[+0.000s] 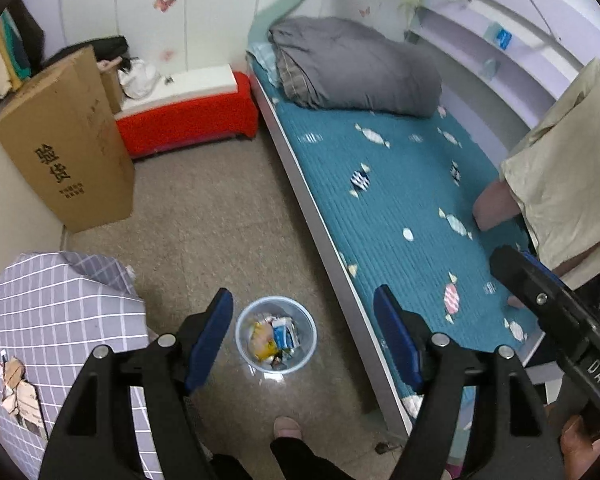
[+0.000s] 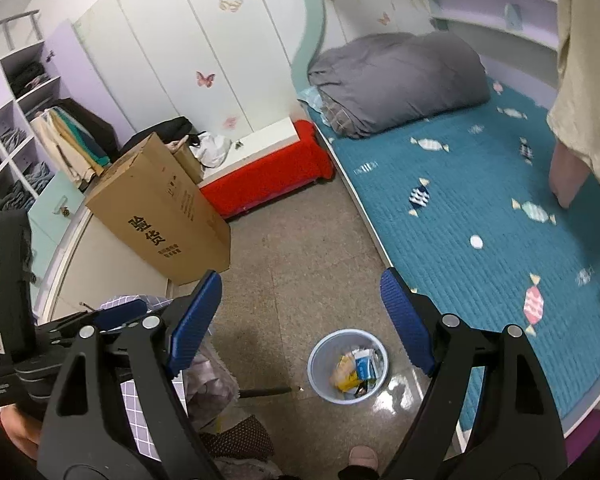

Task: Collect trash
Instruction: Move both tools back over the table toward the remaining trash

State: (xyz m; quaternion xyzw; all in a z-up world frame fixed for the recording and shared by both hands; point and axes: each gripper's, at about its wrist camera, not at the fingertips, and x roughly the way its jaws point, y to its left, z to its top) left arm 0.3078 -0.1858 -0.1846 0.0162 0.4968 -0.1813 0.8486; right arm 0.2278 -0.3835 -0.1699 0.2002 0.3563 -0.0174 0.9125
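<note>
Both grippers hang high above the floor with nothing between their blue pads — the left gripper point(image 1: 304, 336) and the right gripper point(image 2: 302, 316) each stand spread wide, released. Below them a pale blue trash bin point(image 1: 276, 338) sits upright on the speckled floor point(image 1: 220, 208), just beside the edge of the bed point(image 1: 400, 200) with its teal candy-print cover. Inside the bin lie wrappers point(image 2: 354, 370), yellow and blue-white. A tall cardboard box point(image 2: 164, 208) leans well apart from it, near a red bench point(image 2: 268, 176).
</note>
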